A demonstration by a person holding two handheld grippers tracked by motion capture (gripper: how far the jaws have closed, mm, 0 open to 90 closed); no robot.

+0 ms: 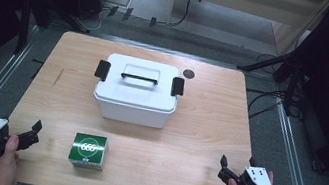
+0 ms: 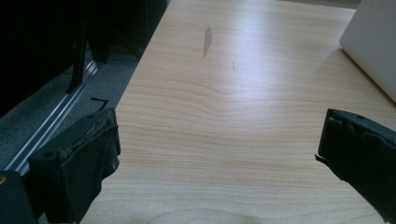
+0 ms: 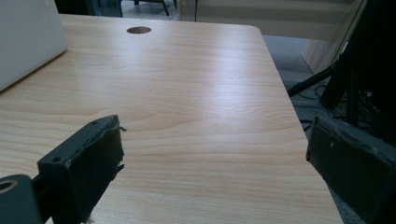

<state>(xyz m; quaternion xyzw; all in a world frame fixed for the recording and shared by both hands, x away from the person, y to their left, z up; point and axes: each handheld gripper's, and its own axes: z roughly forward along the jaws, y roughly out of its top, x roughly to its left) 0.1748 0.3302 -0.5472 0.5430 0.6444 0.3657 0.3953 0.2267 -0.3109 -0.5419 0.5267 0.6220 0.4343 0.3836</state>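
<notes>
Nearest the camera in the high view, two hands come in at the bottom edge, each holding a black two-finger gripper with a grey three-cornered plate on top. The left gripper (image 1: 35,133) sits over the near left corner of the light wooden desk (image 1: 207,130), and the right gripper (image 1: 236,166) over the near right edge. Both have their fingers spread wide with nothing between them; in the left gripper view (image 2: 219,140) and the right gripper view (image 3: 215,154) bare wood grain lies in the gap.

Between the two grippers, closer to the left one and well apart from both, stands a small dark green cube-shaped box (image 1: 88,151). Its top face carries a white ring with white figures inside, and its front face has a paler lower strip with a small blue mark. It rests flat and upright near the front edge of the desk.

Behind it, toward the middle of the desk, stands a white rectangular plastic storage box (image 1: 135,99) with its lid on. A black bar handle lies in a recess on the lid, and a black clip sits at each short end. The corner of this white box shows at the upper right of the left gripper view (image 2: 373,42) and at the upper left of the right gripper view (image 3: 25,39).

A small round dark hole (image 1: 189,74) lies in the desk just behind the white box's right end.
</notes>
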